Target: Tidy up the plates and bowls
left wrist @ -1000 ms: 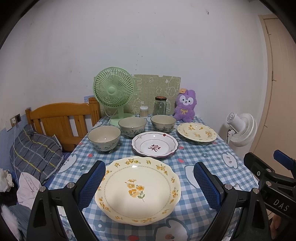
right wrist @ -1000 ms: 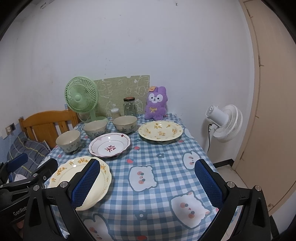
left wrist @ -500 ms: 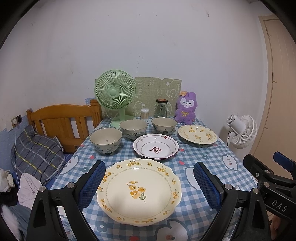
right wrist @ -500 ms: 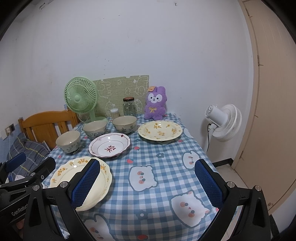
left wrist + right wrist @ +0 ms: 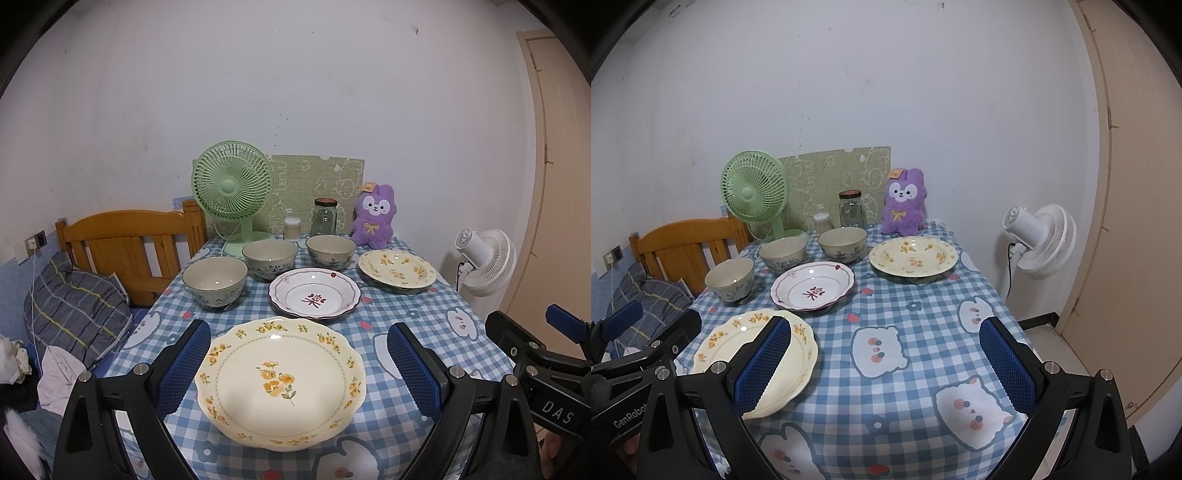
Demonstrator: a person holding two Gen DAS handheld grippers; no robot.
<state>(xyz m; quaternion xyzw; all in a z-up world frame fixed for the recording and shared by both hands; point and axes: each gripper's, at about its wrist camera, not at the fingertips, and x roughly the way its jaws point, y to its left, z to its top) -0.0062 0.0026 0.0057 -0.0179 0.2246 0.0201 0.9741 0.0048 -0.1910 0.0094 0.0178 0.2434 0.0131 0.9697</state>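
Note:
A large cream plate with yellow flowers [image 5: 280, 380] lies at the table's near edge, framed by my open, empty left gripper [image 5: 298, 365]; it also shows in the right wrist view [image 5: 753, 354]. Behind it sit a white plate with a red rim [image 5: 314, 297] [image 5: 812, 286], a second cream flower plate [image 5: 397, 267] [image 5: 913, 256] at the right, and three beige bowls [image 5: 215, 281] [image 5: 269, 257] [image 5: 330, 251]. My right gripper [image 5: 884, 363] is open and empty over the bare tablecloth, right of the near plate.
At the back stand a green desk fan [image 5: 233, 192], a glass jar [image 5: 325, 218], a small cotton-swab jar [image 5: 291, 227] and a purple plush rabbit [image 5: 373, 218]. A wooden headboard [image 5: 125, 240] is left of the table, a white floor fan [image 5: 1039, 236] right.
Both grippers rose and tilted slightly, so the table scene has shifted a little lower in view. Nothing on the table moved; both stay open.

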